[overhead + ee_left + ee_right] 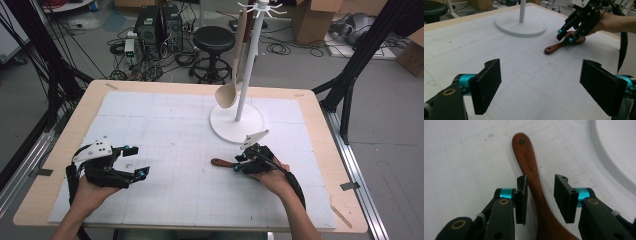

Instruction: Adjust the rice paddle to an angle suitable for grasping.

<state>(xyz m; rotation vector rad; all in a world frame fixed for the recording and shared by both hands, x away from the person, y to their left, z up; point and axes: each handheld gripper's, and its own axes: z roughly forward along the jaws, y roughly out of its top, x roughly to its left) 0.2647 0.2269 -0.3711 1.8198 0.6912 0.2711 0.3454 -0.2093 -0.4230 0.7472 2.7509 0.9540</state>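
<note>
Spoon [534, 182]: lay mid-frame, between the right gripper [541, 195] pads, which stood apart, not squeezing.
Left gripper [544, 87]: wide open, empty.
Tip: center the handle, then squeeze gently.

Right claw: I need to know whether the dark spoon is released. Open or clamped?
Open. The right claw straddles the dark wooden spoon lying on the mat, with a gap beside one pad.

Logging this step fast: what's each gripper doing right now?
Left gripper: open, holding nothing.
Right gripper: open, fingers astride the dark wooden spoon handle on the table, a gap showing at one finger.
</note>
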